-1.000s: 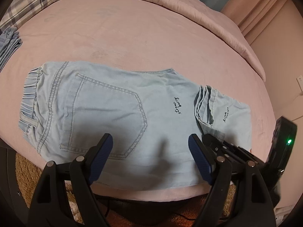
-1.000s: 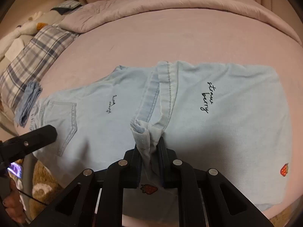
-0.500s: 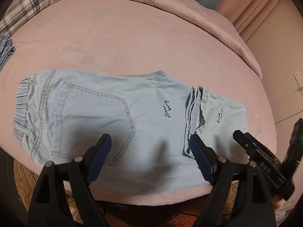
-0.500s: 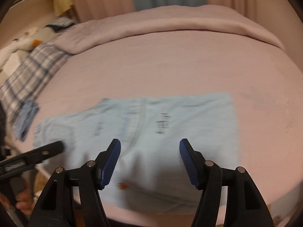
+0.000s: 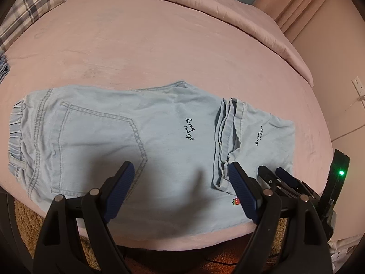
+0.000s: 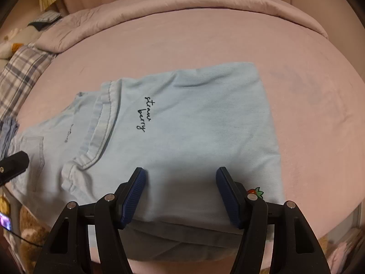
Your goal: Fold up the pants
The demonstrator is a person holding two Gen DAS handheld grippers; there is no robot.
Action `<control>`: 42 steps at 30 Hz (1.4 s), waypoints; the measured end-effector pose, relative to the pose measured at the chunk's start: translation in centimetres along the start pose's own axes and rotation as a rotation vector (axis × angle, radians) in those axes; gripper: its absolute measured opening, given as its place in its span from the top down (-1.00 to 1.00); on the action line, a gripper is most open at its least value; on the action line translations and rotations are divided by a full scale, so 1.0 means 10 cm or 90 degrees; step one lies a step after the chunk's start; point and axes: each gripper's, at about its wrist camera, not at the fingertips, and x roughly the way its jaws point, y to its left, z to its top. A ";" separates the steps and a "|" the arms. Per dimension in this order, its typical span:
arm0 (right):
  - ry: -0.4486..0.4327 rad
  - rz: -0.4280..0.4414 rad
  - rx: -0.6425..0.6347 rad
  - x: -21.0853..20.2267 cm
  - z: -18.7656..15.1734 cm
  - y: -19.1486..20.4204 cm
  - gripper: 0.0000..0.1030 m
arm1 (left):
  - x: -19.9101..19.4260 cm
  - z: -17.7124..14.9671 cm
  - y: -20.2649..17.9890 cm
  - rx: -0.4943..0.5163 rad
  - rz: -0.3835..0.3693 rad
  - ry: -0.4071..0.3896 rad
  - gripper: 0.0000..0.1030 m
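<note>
We release hem (image 6: 91,141); right claw (image 6: 180,194) now wide, empty above folded pants (image 6: 194,123). Left claw (image 5: 182,189) wide, empty. Next fold ahead.

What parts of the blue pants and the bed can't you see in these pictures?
- Pants, right wrist view: the near edge is hidden behind the right tongs.
- Waistband, left wrist view: its near end curves out of sight.
- Small writing, right wrist view: too small to read.
- Folded cloth, left wrist view: cut off by the picture's edge.
</note>
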 end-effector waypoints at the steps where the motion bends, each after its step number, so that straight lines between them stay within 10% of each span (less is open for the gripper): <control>1: -0.003 -0.001 0.003 -0.02 -0.01 0.00 -0.25 | 0.02 0.01 -0.02 0.003 -0.004 0.002 -0.65; 18: -0.044 -0.031 0.158 -0.39 -0.07 -0.79 -0.25 | 0.62 0.28 -0.41 0.035 -0.113 0.060 -0.61; 25: -0.037 -0.033 0.177 -0.36 -0.05 -0.83 -0.25 | 0.89 0.37 -0.49 0.032 -0.132 0.096 -0.17; 33: -0.024 -0.025 0.186 -0.38 -0.11 -0.90 -0.25 | 0.94 0.31 -0.43 -0.009 -0.175 0.126 0.80; 42: -0.046 -0.029 0.154 -0.43 0.05 -0.84 -0.25 | 0.45 0.13 -0.30 -0.006 -0.138 0.073 0.81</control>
